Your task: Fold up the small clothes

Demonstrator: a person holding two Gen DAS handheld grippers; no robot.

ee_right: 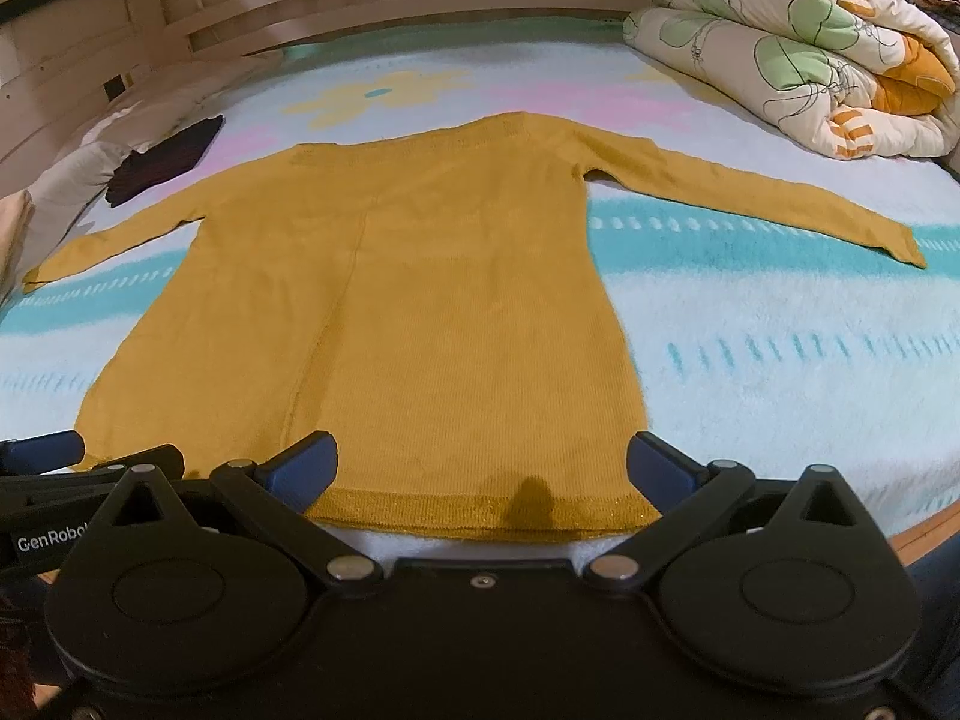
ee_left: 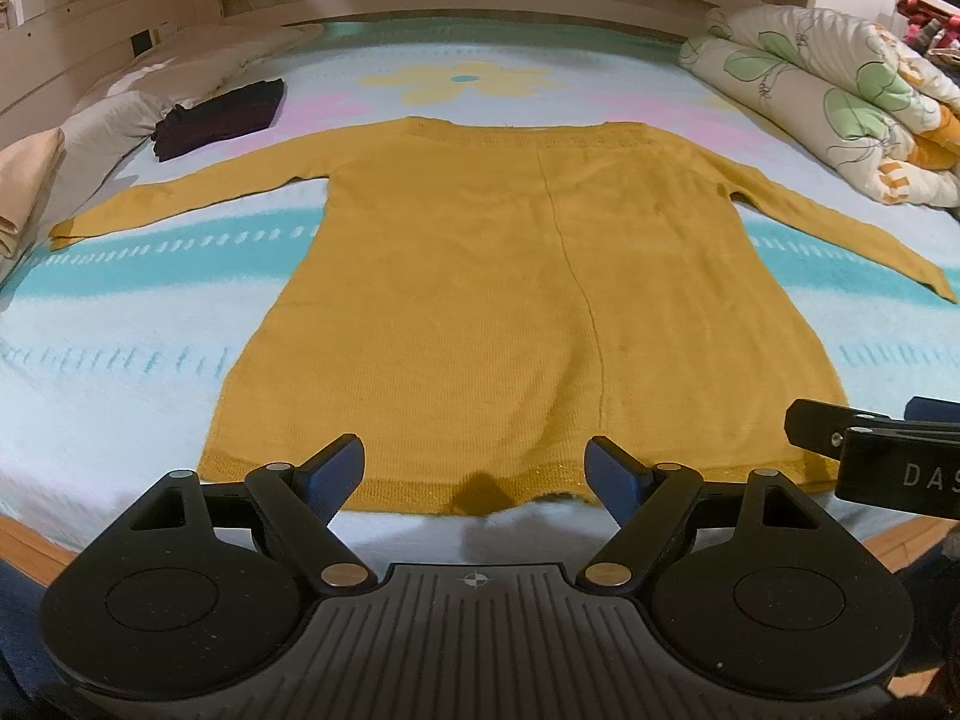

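Low in each frame, left tongs point(ee_left: 474, 474) and right tongs point(ee_right: 480, 471) hang spread wide, gripping nothing, over the hem of the mustard sweater point(ee_left: 516, 300) (sleeves out), flat mid-frame on the bed point(ee_left: 120, 372); dark folded garment point(ee_left: 219, 117) upper left.

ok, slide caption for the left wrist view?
Open left tool poised at the hem of a mustard sweater spread flat, sleeves out, on the bed.
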